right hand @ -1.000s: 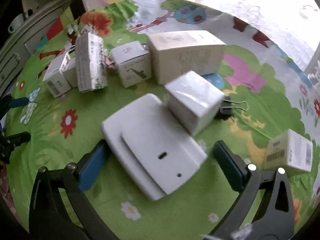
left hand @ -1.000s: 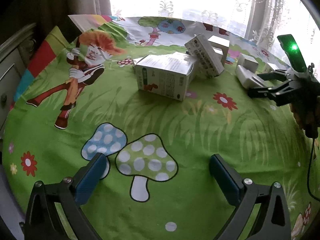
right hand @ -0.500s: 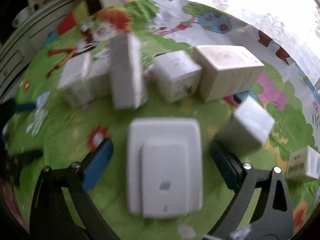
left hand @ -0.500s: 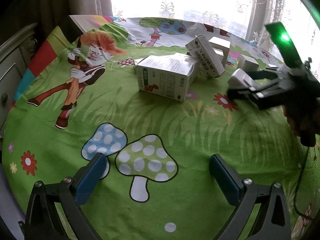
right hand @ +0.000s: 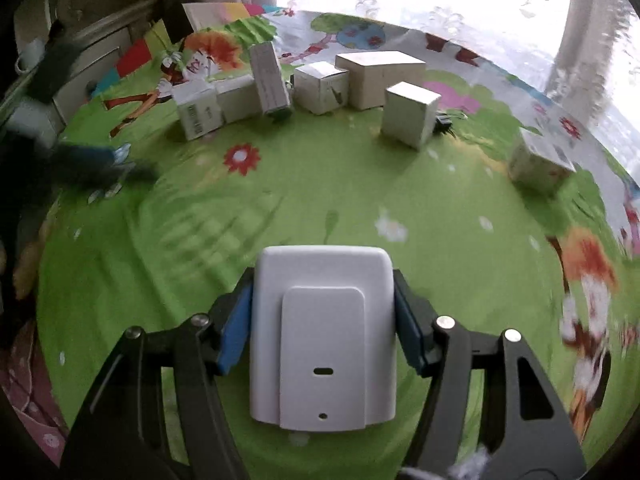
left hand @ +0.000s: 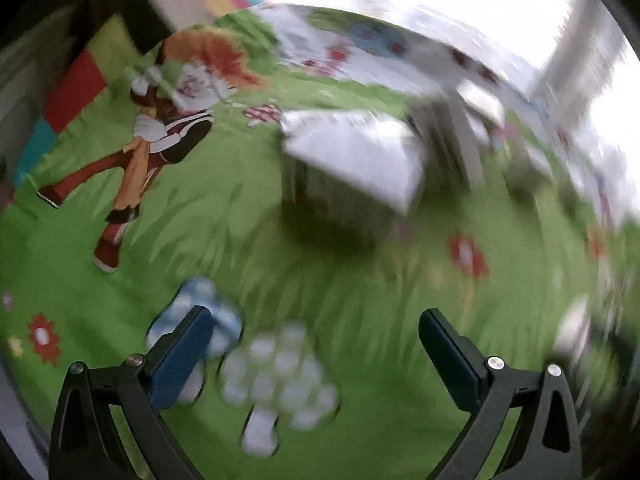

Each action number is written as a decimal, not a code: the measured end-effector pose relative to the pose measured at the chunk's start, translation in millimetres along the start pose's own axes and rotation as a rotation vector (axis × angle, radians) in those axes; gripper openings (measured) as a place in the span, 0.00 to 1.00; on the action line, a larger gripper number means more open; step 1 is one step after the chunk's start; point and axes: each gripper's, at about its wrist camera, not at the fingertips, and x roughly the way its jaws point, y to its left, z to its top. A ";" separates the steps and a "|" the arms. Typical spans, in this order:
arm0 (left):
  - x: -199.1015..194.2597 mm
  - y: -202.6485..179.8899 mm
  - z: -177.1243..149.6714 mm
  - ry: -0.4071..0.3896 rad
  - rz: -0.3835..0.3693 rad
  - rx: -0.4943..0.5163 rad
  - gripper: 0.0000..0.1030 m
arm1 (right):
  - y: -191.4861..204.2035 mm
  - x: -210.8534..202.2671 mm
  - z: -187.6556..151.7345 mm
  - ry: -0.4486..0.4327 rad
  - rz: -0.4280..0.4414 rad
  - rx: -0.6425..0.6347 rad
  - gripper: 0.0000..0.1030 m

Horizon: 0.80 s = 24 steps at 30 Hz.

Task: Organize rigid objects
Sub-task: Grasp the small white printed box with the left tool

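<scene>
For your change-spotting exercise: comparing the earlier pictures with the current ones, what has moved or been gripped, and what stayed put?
The right gripper closed on the flat white device and carried it back from the boxes. The left gripper stayed open, though its view now blurs. The white boxes kept their places on the green cloth.

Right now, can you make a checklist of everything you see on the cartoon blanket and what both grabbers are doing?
Surface: green cartoon bedsheet with flowers and mushrooms, lightly wrinkled.
Job's things: flat white plastic case clamped in the right gripper; a row of white cardboard boxes at the back, including a tall narrow box and a large box; a cube box in front; one box apart at right.
Clutter: black binder clip beside the cube box.
Grippers: right shut on the case; left gripper open, empty, its view blurred.
Cables: nothing seen.
Surroundings: bright window with lace curtain; pale drawer cabinet at left.
</scene>
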 end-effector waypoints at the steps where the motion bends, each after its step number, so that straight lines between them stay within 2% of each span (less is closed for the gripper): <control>1: 3.3 2.3 9.3 -0.001 -0.019 -0.066 1.00 | 1.8 0.0 -0.2 0.000 -0.006 0.003 0.65; 3: 11.6 3.9 28.2 -0.008 -0.030 -0.169 1.00 | 1.9 0.4 0.7 0.001 -0.015 0.015 0.65; 7: 25.8 4.8 52.0 -0.033 0.017 -0.256 1.00 | 3.5 3.8 3.1 -0.001 -0.008 0.024 0.65; 11: 27.1 10.0 50.9 -0.039 0.069 -0.215 1.00 | 3.5 3.9 3.0 0.000 -0.007 0.025 0.65; 16: 16.4 34.8 31.4 -0.038 0.157 -0.153 1.00 | 4.2 4.0 2.2 0.000 -0.004 0.028 0.66; 18: 11.5 44.1 29.3 -0.039 0.143 -0.170 1.00 | 4.0 4.0 2.4 0.002 -0.003 0.028 0.66; 21: 3.9 50.2 30.8 -0.045 0.060 -0.211 1.00 | 3.3 4.6 3.0 0.002 -0.001 0.029 0.66; 24: -5.1 54.0 40.0 -0.090 0.029 -0.289 1.00 | 4.3 4.8 2.9 0.003 -0.002 0.029 0.66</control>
